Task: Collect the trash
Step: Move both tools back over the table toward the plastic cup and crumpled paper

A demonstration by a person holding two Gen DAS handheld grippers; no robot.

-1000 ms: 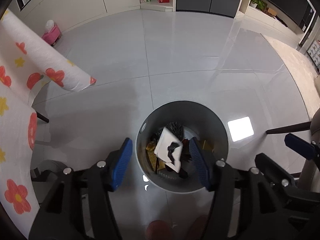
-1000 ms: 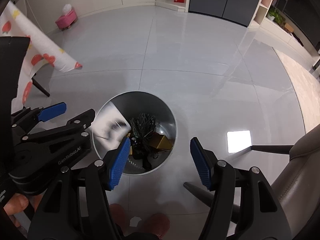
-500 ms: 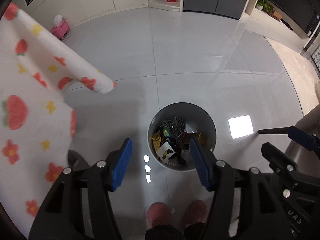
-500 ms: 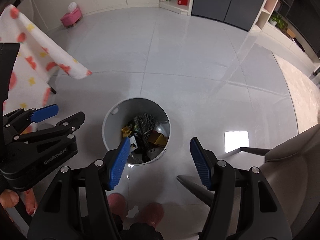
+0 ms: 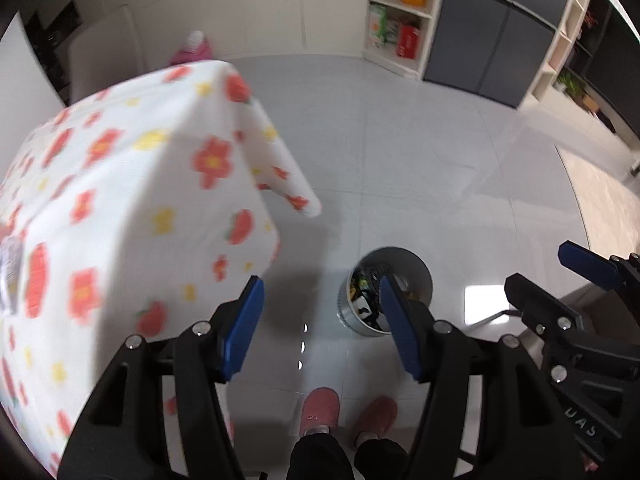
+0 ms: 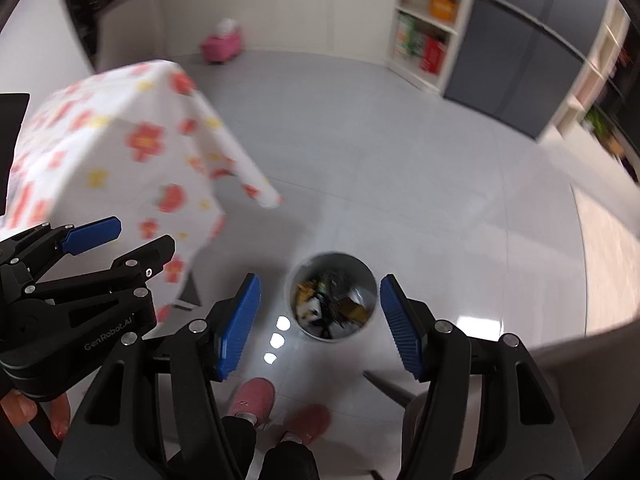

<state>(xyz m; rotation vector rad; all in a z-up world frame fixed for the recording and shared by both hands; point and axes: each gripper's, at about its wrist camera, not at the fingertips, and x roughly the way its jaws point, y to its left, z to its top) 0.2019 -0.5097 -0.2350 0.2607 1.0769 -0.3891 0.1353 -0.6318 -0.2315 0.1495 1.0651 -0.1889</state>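
Note:
A round grey bin (image 5: pixel 418 266) (image 6: pixel 362 270) stands on the pale tiled floor, far below both grippers. Mixed trash (image 6: pixel 326 308) fills it: dark scraps, yellow bits and a white piece. My left gripper (image 5: pixel 322 328) hangs high above the floor with its blue pads wide apart and nothing between them. My right gripper (image 6: pixel 319 328) is open too, empty, with the bin seen between its fingers. Each gripper shows at the edge of the other's view: the right gripper (image 5: pixel 560 280) and the left gripper (image 6: pixel 120 246).
A table with a white floral cloth (image 5: pixel 120 200) (image 6: pixel 112 152) stands to the left. The person's pink slippers (image 5: pixel 320 404) are just short of the bin. A grey chair (image 6: pixel 580 360) is at the right, a pink toy (image 6: pixel 222 44) and shelves (image 5: pixel 400 36) are far back.
Both grippers have risen high above the bin, which now looks small. The white piece that was dropping into the bin lies inside it. The table's top has come into view.

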